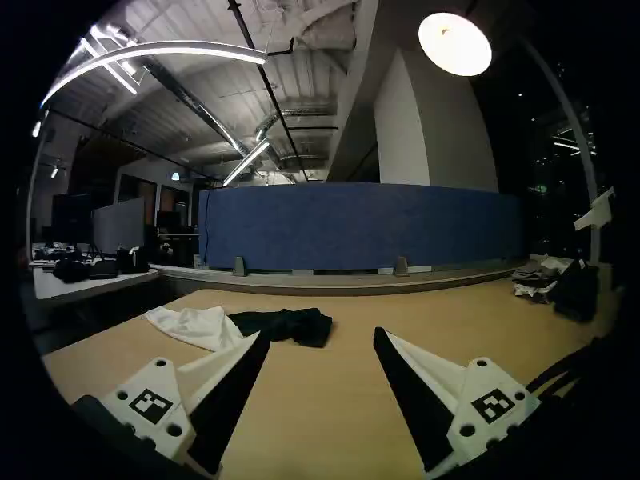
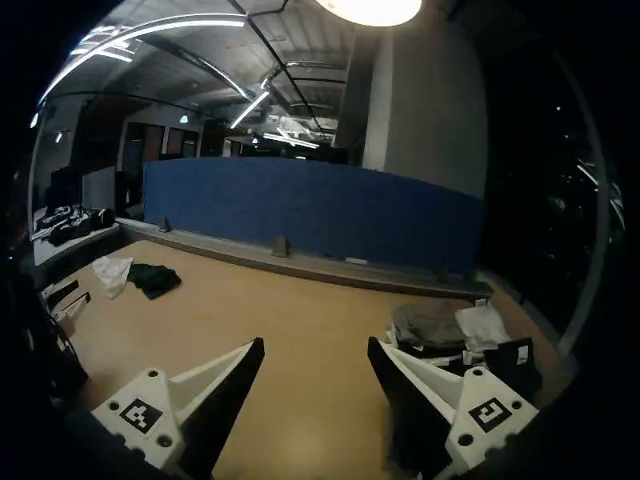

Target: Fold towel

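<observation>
A crumpled white towel (image 1: 196,326) lies on the wooden table (image 1: 336,400), with a dark towel (image 1: 290,324) bunched against its right side. My left gripper (image 1: 322,342) hovers open just short of them, nothing between its fingers. In the right gripper view the same white towel (image 2: 113,274) and dark towel (image 2: 154,279) sit far off at the table's left. My right gripper (image 2: 315,346) is open and holds nothing. A heap of grey, white and dark towels (image 2: 460,332) rests just beyond its right finger (image 2: 416,392); the other gripper's fingers (image 2: 64,298) show at the left edge.
A blue partition (image 1: 360,226) runs along the table's far edge on a low ledge (image 2: 304,264). The heap of cloths (image 1: 560,284) lies at the right in the left gripper view. A neighbouring desk (image 1: 88,280) carries dark gear. A lamp (image 1: 454,44) hangs overhead.
</observation>
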`<state>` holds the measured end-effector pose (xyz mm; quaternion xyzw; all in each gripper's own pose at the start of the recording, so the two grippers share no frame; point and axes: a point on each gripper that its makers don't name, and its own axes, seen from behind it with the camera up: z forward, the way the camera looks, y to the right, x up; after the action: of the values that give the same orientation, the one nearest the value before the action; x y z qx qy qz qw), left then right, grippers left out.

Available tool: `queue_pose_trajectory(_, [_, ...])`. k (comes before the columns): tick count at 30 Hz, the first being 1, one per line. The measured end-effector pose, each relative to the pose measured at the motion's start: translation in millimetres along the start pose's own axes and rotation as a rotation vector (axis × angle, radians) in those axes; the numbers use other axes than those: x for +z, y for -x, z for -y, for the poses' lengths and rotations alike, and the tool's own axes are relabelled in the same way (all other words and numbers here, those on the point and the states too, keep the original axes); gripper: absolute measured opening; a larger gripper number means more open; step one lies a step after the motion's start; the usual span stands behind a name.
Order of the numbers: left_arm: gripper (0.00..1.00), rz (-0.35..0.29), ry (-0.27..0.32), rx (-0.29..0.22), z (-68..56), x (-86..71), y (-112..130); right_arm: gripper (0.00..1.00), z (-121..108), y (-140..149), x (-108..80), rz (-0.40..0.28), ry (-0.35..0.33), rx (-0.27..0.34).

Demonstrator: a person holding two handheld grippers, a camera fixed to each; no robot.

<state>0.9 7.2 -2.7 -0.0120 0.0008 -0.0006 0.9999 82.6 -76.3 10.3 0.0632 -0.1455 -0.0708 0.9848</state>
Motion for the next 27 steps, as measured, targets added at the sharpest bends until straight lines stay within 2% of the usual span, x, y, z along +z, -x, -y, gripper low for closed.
queue_pose_trajectory(6, [0.96,0.002,-0.001,-0.003,0.4,-0.4,-1,1.0,-9,-3,-5.3,-0.02,0.012,0.023])
queue_pose_trajectory(14, [0.97,0.001,0.0,0.0,-0.1,-0.9,1,1.0,-29,-7,-23.8,-0.071,0.035,0.098])
queue_pose_trajectory(21, [0.97,0.002,0.0,0.001,-0.5,-0.6,0,1.0,-56,-3,-39.3,-0.107,0.06,0.146])
queue_pose_trajectory(27, [0.97,0.002,0.0,0.001,-0.7,-0.6,0,1.0,-75,-6,-44.3,-0.173,0.078,0.178])
